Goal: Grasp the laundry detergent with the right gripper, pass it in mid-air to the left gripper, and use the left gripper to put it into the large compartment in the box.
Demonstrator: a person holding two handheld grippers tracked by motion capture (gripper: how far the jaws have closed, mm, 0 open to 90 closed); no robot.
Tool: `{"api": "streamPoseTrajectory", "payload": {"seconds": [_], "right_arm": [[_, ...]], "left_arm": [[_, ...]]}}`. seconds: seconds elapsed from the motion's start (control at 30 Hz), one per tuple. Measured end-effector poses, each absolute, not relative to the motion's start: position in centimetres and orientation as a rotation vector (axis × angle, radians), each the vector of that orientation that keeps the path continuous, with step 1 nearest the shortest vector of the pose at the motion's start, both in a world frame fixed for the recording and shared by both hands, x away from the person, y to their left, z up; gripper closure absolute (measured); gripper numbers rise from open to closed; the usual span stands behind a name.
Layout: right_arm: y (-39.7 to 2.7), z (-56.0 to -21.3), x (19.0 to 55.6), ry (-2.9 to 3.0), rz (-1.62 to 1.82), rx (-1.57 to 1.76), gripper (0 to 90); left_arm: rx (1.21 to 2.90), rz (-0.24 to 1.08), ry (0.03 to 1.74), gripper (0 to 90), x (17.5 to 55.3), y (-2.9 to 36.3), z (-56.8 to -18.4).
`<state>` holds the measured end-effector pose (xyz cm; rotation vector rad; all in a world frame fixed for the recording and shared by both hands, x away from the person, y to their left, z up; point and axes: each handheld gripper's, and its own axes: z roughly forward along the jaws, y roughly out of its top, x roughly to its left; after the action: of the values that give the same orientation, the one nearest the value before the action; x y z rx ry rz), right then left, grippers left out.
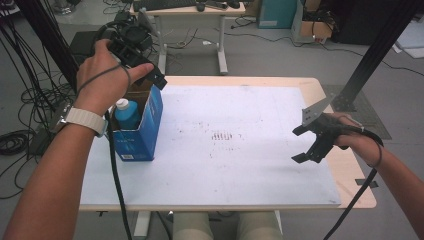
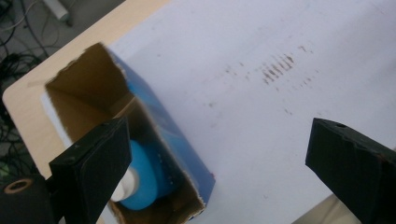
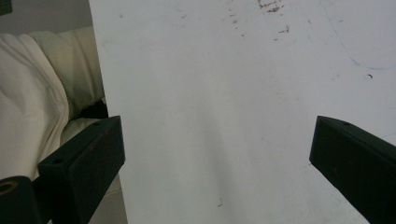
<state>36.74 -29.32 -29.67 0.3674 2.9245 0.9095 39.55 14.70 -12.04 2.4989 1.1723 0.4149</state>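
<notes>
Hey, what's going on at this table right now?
A person is working at a white-topped table with a gripper in each hand. A blue bottle with a white cap stands inside an open blue box near the table's left edge. The left gripper hangs above the box, open and holding nothing. The right gripper sits over the table's right side, also open and empty.

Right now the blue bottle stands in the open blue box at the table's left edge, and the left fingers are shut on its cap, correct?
Not quite. The left gripper is open and empty, above the box; the left gripper view shows the bottle standing free inside it.
</notes>
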Motion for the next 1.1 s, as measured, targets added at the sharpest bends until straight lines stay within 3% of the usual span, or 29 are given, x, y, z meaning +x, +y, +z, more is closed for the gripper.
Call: {"api": "streamPoseTrajectory", "payload": {"seconds": [0.5, 1.1], "right_arm": [[-29.5, -29.6, 36.6, 2.926, 0.906, 0.374, 3.3], [-29.7, -29.1, 36.5, 2.945, 0.860, 0.351, 3.3]], "left_arm": [[2.733, 0.291, 0.761, 7.5, 38.0, 10.2, -13.5], [2.838, 0.247, 0.581, 7.6, 37.4, 7.8, -16.1]]}}
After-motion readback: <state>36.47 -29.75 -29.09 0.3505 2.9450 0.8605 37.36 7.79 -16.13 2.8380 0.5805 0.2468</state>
